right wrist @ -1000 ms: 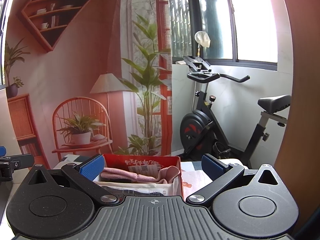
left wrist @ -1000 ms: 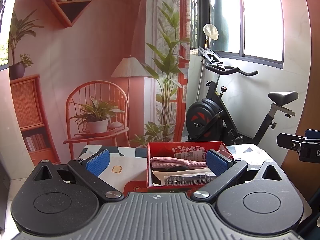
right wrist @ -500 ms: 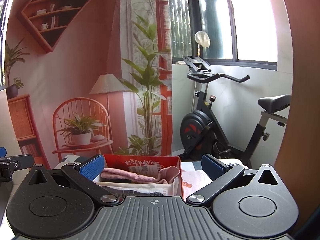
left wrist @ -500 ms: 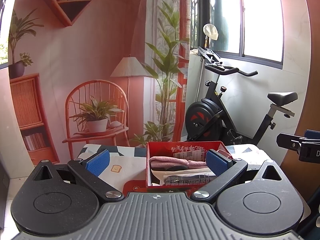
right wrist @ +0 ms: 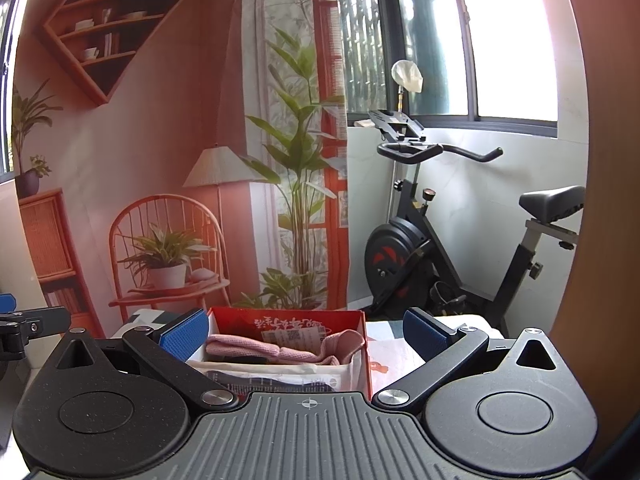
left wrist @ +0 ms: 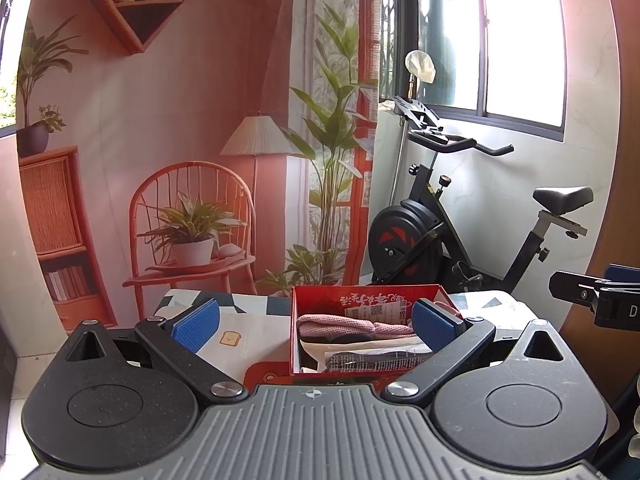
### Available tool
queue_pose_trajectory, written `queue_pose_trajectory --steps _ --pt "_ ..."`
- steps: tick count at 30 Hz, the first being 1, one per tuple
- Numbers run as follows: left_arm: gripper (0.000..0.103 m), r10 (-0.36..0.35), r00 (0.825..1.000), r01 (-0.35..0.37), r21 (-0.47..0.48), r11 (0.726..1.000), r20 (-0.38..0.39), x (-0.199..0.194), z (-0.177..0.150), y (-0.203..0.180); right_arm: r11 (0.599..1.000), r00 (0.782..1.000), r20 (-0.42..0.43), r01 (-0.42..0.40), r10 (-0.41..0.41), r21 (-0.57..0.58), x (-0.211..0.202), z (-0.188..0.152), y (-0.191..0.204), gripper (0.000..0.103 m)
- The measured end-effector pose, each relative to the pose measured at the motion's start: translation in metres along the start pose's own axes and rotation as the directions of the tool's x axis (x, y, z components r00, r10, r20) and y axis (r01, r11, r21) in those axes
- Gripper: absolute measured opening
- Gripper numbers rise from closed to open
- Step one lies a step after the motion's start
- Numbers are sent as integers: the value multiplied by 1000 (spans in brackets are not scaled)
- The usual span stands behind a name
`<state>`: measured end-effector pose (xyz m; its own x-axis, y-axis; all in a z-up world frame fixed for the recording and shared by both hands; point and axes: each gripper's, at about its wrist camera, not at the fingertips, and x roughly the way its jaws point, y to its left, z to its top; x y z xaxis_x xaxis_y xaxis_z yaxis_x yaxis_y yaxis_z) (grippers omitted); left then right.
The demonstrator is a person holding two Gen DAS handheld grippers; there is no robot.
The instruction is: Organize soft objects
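A red cardboard box [left wrist: 320,300] stands on a patterned table [left wrist: 240,332]. It holds a pink knitted cloth [left wrist: 340,325], a white cloth and a dark printed packet [left wrist: 376,360]. My left gripper [left wrist: 314,325] is open and empty, held above the table's near side, with its right pad in front of the box. In the right wrist view the same box [right wrist: 288,322] with the pink cloth [right wrist: 280,350] lies just beyond my right gripper [right wrist: 304,334], which is open and empty. Each gripper shows at the edge of the other's view.
A black exercise bike [left wrist: 440,232] stands behind the table by the window. A printed backdrop with a chair, plants and shelves [left wrist: 192,200] hangs behind. A brown wooden panel [right wrist: 600,200] rises at the right. The table shows a toast print [left wrist: 230,338].
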<state>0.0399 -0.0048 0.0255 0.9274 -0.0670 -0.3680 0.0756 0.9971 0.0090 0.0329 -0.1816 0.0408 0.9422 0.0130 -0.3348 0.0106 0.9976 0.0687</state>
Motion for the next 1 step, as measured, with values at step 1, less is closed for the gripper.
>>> queue_pose_trajectory --steps 1 --pt "103 -1 1000 1 -3 1000 -1 0 0 0 1000 1000 1 0 0 0 0 0 0 103"
